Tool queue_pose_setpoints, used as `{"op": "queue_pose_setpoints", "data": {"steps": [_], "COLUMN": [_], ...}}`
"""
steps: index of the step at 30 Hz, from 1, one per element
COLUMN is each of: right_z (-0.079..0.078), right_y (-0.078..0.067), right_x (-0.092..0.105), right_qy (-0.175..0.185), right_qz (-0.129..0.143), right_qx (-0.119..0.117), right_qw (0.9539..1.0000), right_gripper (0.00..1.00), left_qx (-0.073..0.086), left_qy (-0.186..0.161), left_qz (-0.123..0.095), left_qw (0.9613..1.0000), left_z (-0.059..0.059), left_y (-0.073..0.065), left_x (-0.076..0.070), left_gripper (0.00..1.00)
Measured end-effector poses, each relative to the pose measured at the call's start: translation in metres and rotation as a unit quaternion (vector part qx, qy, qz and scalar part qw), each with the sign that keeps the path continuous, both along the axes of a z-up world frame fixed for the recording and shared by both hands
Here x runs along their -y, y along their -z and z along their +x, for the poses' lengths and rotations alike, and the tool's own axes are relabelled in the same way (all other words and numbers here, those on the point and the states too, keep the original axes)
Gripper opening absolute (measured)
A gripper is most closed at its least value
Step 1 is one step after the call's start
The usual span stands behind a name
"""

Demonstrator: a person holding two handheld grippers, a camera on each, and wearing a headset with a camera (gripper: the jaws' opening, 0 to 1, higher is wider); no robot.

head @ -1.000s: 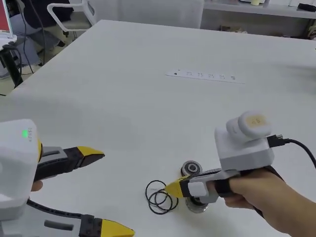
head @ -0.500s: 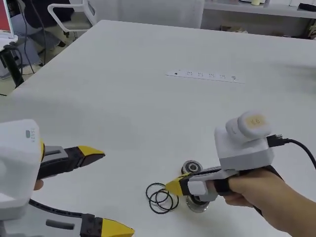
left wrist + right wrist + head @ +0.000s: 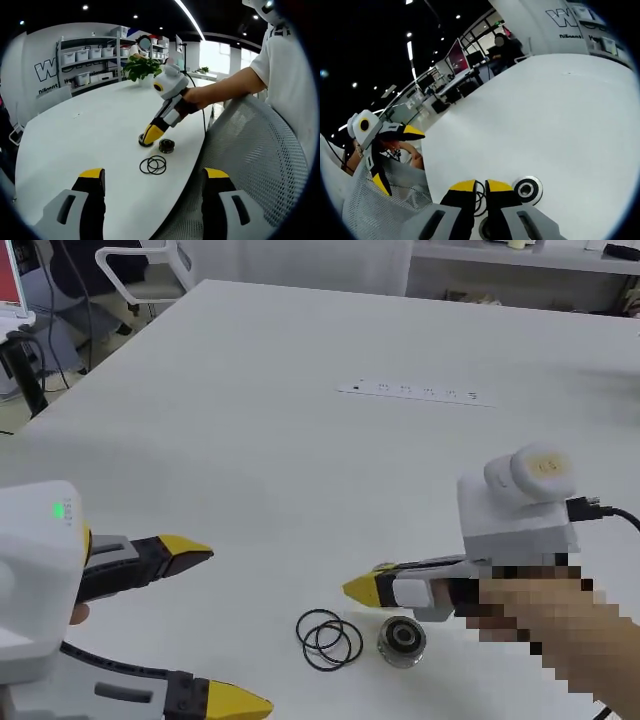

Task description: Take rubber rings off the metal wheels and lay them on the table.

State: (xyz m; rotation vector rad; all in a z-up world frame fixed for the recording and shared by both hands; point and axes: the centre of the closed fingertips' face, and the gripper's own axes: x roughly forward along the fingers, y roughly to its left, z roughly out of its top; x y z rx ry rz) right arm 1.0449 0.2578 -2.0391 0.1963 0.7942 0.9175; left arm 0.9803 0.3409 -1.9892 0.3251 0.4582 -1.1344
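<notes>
Several black rubber rings lie overlapping on the white table. A metal wheel stands just right of them. My right gripper hovers above and behind that wheel with its jaws shut, and I see nothing between them. In the left gripper view its tip covers part of a second wheel, beside the first wheel and the rings. The right gripper view has one wheel right of the jaws. My left gripper is open, at the near left, apart from everything.
A white power strip lies farther back on the table. An office chair stands beyond the far left corner. A grey mesh chair back is beside the person at the near edge.
My right gripper has lifted and drawn back to the right, off the near wheel, which now stands uncovered. The far wheel is now mostly hidden behind it. The left gripper has stayed put.
</notes>
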Motion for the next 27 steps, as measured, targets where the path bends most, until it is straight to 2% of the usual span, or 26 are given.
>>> {"op": "queue_pose_setpoints", "data": {"steps": [5, 11, 16, 22, 24, 27], "right_z": [0.012, 0.018, 0.02, 0.021, 0.023, 0.022], "right_y": [-0.019, -0.034, -0.043, -0.044, -0.045, -0.045], "right_x": [0.01, 0.02, 0.028, 0.036, 0.042, 0.045], "right_qy": [0.029, 0.046, 0.062, 0.071, 0.062, 0.054], "right_qz": [0.021, 0.023, 0.037, 0.035, 0.009, -0.005], "right_qx": [0.02, 0.044, 0.048, 0.052, 0.08, 0.093], "right_qw": [0.9992, 0.9977, 0.9962, 0.9955, 0.9948, 0.9942], "right_gripper": [0.04, 0.05, 0.06, 0.06, 0.07, 0.08], "left_qx": [0.0, 0.0, 0.0, 0.0, 0.001, 0.001], "left_qy": [-0.001, -0.001, -0.001, -0.001, -0.002, -0.004], "left_qz": [-0.002, -0.002, -0.003, -0.005, -0.008, -0.012], "left_qw": [1.0, 1.0, 1.0, 1.0, 1.0, 0.9999], "left_z": [0.0, 0.0, 0.0, 0.0, 0.0, 0.001], "left_y": [-0.001, -0.001, -0.001, -0.002, -0.003, -0.004], "left_x": [0.0, 0.0, 0.0, 0.0, 0.0, 0.0], "left_gripper": [0.77, 0.77, 0.77, 0.77, 0.77, 0.77]}}
